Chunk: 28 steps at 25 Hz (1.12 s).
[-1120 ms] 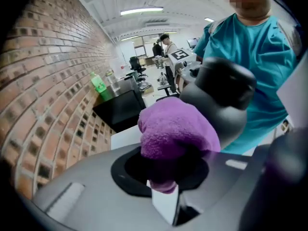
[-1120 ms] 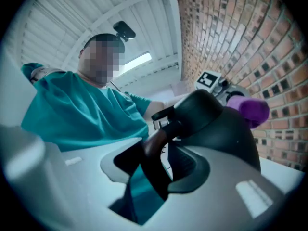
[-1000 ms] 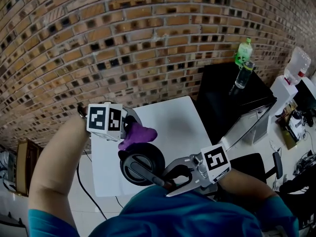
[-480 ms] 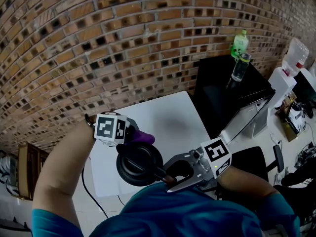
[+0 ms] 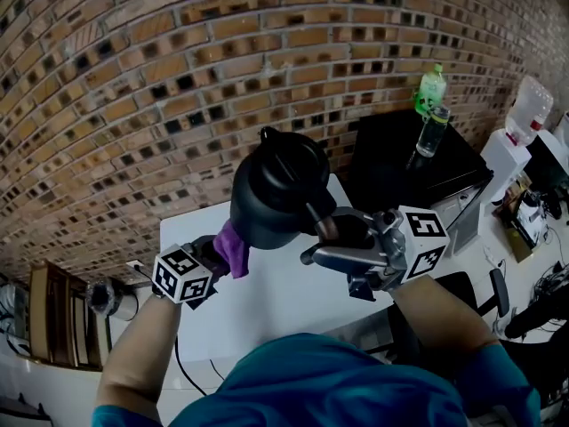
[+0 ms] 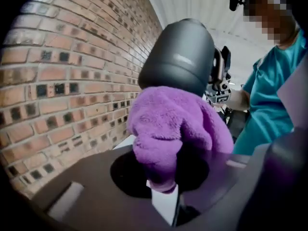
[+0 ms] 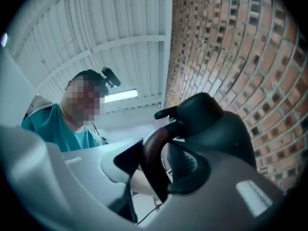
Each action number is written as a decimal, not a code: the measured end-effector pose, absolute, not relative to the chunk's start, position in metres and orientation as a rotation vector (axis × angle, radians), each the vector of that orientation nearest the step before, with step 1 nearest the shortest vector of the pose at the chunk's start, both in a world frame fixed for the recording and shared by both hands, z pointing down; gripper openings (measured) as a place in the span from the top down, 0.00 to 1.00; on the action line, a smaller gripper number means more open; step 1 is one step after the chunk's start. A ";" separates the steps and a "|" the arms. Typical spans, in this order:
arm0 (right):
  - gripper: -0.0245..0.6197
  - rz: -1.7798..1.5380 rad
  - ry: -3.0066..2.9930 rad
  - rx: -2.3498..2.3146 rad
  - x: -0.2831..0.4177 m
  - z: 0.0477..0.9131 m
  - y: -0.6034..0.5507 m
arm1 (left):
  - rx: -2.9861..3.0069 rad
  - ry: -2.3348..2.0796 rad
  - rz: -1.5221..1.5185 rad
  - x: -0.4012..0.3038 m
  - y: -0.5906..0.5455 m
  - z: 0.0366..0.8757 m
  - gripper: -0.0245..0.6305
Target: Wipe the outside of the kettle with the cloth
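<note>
The left gripper (image 6: pixel 166 179) has its jaws closed tight on a fold of fluffy purple cloth (image 6: pixel 173 129). The cloth bunches out beyond the jaw tips in a thick wad. In the left gripper view the top of that wad lies against the rounded dark grey body of the kettle (image 6: pixel 178 57), which rises directly above it. In the head view the cloth sits at the kettle's lower left edge.

The right gripper (image 7: pixel 156 165) is clamped on the kettle's handle (image 7: pixel 153 158), a curved reddish-brown bar that runs between the two jaws. The jaws stand only narrowly apart, with their pads on either side of the bar. The right gripper points upward, and the kettle's dark body fills the space past its jaws.

The kettle is held up in the air over a white table (image 5: pixel 276 301), touching nothing but the cloth and the right gripper. From above, its lid faces the head camera and its spout points away, toward a brick wall (image 5: pixel 178 78).

The person's two bare forearms reach in from the bottom of the head view, and they wear a teal top. To the right of the table stands a black cabinet (image 5: pixel 400 163). On it are a green bottle (image 5: pixel 432 87) and a clear bottle (image 5: pixel 429 132), just beside each other and well apart from the kettle.
</note>
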State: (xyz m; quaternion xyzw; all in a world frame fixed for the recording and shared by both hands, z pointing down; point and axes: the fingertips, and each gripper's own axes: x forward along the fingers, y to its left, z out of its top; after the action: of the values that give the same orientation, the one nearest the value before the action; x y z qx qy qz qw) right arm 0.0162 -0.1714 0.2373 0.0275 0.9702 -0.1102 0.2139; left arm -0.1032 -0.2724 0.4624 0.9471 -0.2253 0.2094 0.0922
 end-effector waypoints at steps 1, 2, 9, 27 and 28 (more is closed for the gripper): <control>0.71 -0.292 2.669 0.058 0.016 0.228 -0.178 | 2.789 -0.682 0.554 -0.093 -0.268 0.464 0.85; 0.71 -0.283 2.643 0.047 0.015 0.218 -0.183 | 2.767 -0.686 0.472 -0.080 -0.264 0.462 0.85; 0.71 -0.279 2.568 0.038 -0.019 0.194 -0.190 | 2.740 -0.595 -0.064 0.012 -0.254 0.387 0.85; 0.71 -0.144 2.797 -0.116 -0.027 0.227 -0.180 | 2.730 -0.507 -0.151 0.003 -0.220 0.383 0.85; 0.71 -0.118 2.838 -0.135 -0.028 0.233 -0.180 | 2.782 -0.498 -0.075 0.000 -0.214 0.389 0.85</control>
State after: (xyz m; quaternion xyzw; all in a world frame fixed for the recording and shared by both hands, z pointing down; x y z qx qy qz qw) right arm -0.0276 -0.1801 0.2332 -0.0469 0.9870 -0.0412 0.1482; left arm -0.0003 -0.2138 0.3887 0.9719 -0.1740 -0.0264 0.1565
